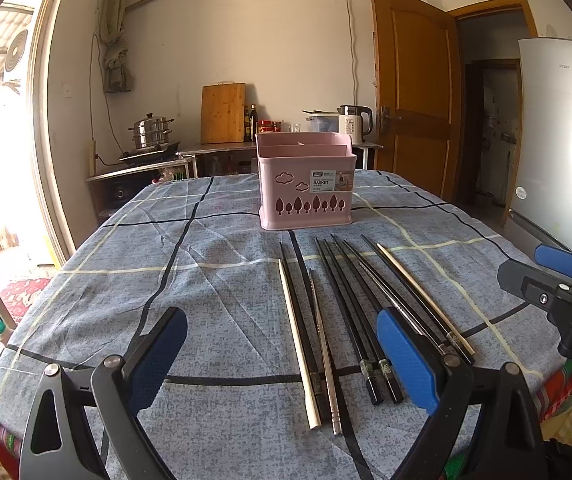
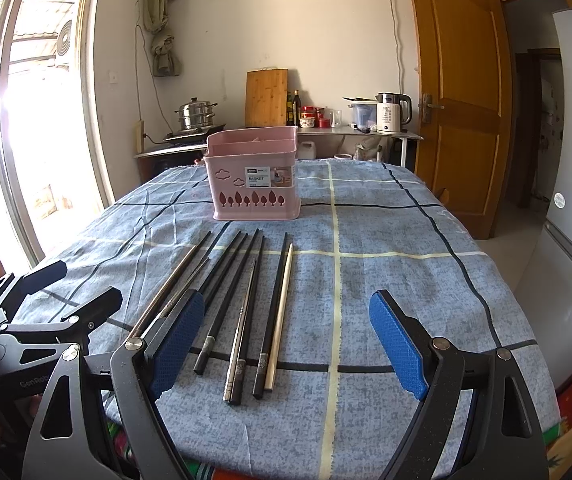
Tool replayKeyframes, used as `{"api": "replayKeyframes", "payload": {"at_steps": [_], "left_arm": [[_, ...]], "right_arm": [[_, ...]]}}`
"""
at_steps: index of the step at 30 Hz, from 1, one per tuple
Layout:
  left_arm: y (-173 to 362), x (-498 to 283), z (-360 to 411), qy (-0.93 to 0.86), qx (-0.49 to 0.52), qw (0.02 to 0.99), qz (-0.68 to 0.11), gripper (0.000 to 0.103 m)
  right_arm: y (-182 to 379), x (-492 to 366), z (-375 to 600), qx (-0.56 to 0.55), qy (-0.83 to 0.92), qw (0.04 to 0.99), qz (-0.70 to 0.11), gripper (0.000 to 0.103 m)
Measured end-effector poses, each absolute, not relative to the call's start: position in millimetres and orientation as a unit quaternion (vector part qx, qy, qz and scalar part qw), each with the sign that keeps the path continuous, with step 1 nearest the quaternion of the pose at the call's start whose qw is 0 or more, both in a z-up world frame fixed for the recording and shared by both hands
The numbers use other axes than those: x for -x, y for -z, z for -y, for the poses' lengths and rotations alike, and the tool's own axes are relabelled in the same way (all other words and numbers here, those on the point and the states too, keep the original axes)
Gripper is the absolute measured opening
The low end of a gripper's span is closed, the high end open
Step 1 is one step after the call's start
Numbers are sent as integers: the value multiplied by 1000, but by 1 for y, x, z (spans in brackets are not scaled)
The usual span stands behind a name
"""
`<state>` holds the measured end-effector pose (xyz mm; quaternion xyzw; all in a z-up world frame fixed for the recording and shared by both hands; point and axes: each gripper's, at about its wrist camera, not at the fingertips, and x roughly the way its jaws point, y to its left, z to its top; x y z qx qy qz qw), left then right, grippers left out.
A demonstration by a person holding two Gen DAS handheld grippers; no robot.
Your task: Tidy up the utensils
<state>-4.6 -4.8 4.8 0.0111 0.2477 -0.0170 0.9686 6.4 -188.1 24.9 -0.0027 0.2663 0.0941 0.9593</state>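
Several chopsticks (image 1: 350, 320), black, silver and pale wood, lie side by side on the blue checked tablecloth (image 1: 213, 280), pointing toward a pink utensil basket (image 1: 306, 184). They also show in the right wrist view (image 2: 241, 304), with the basket (image 2: 253, 176) behind them. My left gripper (image 1: 281, 356) is open and empty above the near ends of the chopsticks. My right gripper (image 2: 286, 340) is open and empty, hovering just right of the chopsticks. The right gripper shows at the left wrist view's right edge (image 1: 558, 276); the left gripper shows at the right wrist view's left edge (image 2: 57, 292).
The table's near edge is just below both grippers. A counter (image 2: 326, 132) behind the table holds a cutting board, bottles and a kettle (image 2: 392, 116). A steamer pot (image 1: 151, 132) sits on a stove at left. A fridge (image 1: 562, 136) and a wooden door (image 2: 462, 100) are at right.
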Motion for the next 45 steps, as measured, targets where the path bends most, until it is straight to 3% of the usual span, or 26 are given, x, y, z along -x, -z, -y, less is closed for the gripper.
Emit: {"api": "replayKeyframes", "payload": {"at_steps": [45], "left_arm": [[-3,5,8,22,-11,968,-249,97]], "right_arm": [[-25,-6,186,5,-94,959,-266,85]]}}
